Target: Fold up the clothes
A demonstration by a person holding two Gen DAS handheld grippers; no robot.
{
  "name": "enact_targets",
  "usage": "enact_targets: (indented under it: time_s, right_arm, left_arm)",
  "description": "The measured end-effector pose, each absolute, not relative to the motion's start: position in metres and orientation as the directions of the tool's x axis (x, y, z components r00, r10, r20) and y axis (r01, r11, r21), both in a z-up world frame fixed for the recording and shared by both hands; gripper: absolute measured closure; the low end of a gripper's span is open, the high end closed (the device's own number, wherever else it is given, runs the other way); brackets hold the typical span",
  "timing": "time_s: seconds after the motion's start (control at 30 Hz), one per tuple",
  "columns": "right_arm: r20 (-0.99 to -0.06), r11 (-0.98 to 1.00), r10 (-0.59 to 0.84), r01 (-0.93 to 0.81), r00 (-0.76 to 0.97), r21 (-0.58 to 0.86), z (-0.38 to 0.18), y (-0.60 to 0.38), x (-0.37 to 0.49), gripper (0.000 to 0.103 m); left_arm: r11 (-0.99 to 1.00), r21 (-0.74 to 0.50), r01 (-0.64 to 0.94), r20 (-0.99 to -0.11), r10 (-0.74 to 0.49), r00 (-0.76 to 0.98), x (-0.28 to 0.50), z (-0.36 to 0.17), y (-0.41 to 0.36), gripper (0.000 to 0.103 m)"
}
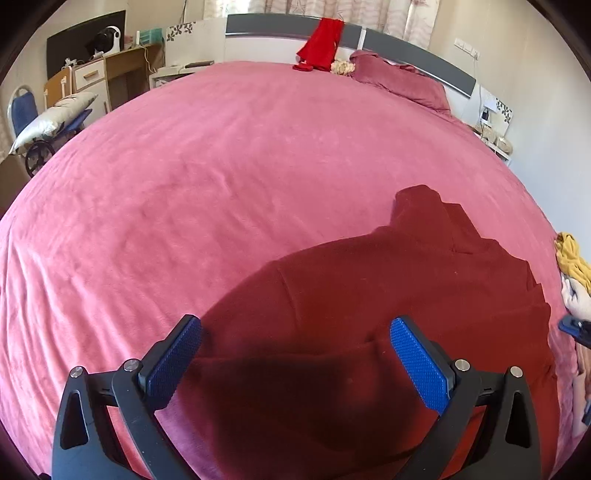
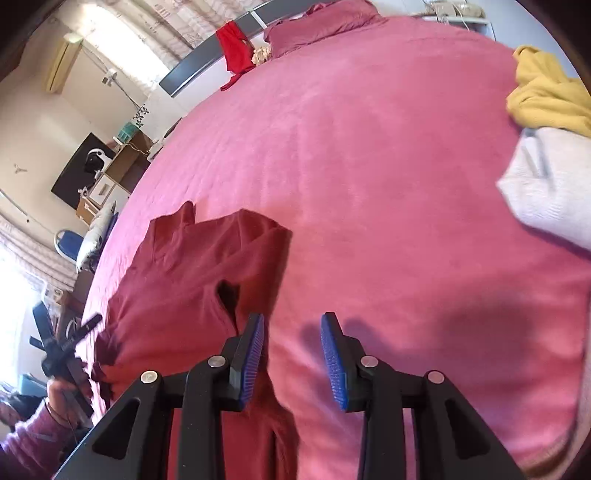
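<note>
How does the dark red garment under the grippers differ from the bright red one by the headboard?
The dark red garment lies spread on the pink bedspread, close beneath both grippers; the bright red garment hangs draped over the headboard, far off. The dark one is maroon, the other a vivid scarlet. Neither is held: the left gripper and right gripper stand open.

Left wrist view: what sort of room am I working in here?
Most likely a home bedroom. A wide bed under a pink blanket fills the view, with a headboard and curtains behind it, a pillow at its head, and a wooden desk to one side.
</note>
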State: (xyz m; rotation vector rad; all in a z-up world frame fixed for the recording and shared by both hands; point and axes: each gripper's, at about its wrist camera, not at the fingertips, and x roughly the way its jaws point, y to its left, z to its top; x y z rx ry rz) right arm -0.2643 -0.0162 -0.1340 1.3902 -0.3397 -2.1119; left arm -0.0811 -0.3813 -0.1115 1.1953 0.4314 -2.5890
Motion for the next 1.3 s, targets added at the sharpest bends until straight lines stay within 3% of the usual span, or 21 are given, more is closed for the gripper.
enact_targets:
  time_s: [0.17, 0.33, 0.57, 0.7, 0.77, 0.83, 0.87, 0.93, 0.97, 1.0, 1.03, 1.3]
  right_arm:
    - [-0.678, -0.708, -0.699, 0.349, -0.228, 0.614, -0.123, -0.065, -0.299, 0.070]
    - [-0.677, -0.609, -0.735, 0.475, -0.037, 0.635, -0.122, -0.161, -0.342, 0.069]
    - [-0.685, -0.567, -0.707, 0.435, 0.179, 0.699, -0.164, -0.244, -0.391, 0.069]
    - [-0.578, -0.487, -0.767, 0.333, 0.278, 0.807, -0.183, -0.253, -0.405, 0.069]
    - [-0.595, -0.505, -0.751, 0.331, 0.288, 0.797, -0.186, -0.258, -0.405, 0.077]
    - [-0.653, -0.542, -0.710, 0.388, 0.265, 0.746, -0.181, -0.263, -0.402, 0.096]
    - [-0.671, -0.555, -0.699, 0.405, 0.247, 0.727, -0.177, -0.263, -0.399, 0.096]
    - [-0.677, -0.566, -0.705, 0.407, 0.212, 0.717, -0.168, -0.261, -0.394, 0.096]
    - [-0.670, -0.564, -0.715, 0.402, 0.200, 0.722, -0.163, -0.259, -0.391, 0.096]
    - [-0.661, -0.558, -0.727, 0.400, 0.187, 0.727, -0.157, -0.256, -0.388, 0.096]
    - [-0.652, -0.549, -0.739, 0.406, 0.173, 0.730, -0.150, -0.253, -0.384, 0.096]
    - [-0.583, -0.434, -0.800, 0.534, 0.142, 0.726, -0.085, -0.210, -0.330, 0.096]
  left_arm:
    - [-0.944, -0.190, 0.272, -0.740, -0.045, -0.672, -0.130, -0.099, -0.378, 0.000]
    - [-0.970, -0.208, 0.125, -0.797, 0.094, -0.596, -0.208, -0.110, -0.369, 0.000]
    - [-0.968, -0.245, 0.053, -0.861, 0.192, -0.472, -0.277, -0.139, -0.371, 0.000]
    - [-0.942, -0.335, 0.031, -0.830, 0.280, -0.482, -0.286, -0.137, -0.370, 0.000]
    - [-0.937, -0.348, 0.018, -0.826, 0.298, -0.478, -0.288, -0.138, -0.364, 0.000]
    - [-0.948, -0.318, -0.003, -0.836, 0.282, -0.471, -0.289, -0.140, -0.356, 0.002]
    - [-0.951, -0.308, -0.009, -0.839, 0.276, -0.469, -0.288, -0.140, -0.354, 0.004]
    - [-0.945, -0.327, -0.005, -0.828, 0.289, -0.480, -0.286, -0.135, -0.357, 0.033]
    - [-0.927, -0.376, 0.012, -0.815, 0.325, -0.479, -0.283, -0.132, -0.363, 0.082]
    - [-0.901, -0.433, 0.032, -0.799, 0.368, -0.476, -0.281, -0.130, -0.369, 0.096]
    - [-0.879, -0.475, 0.036, -0.780, 0.401, -0.481, -0.277, -0.127, -0.373, 0.096]
    - [-0.878, -0.458, -0.138, -0.647, 0.436, -0.626, -0.196, -0.066, -0.348, 0.096]
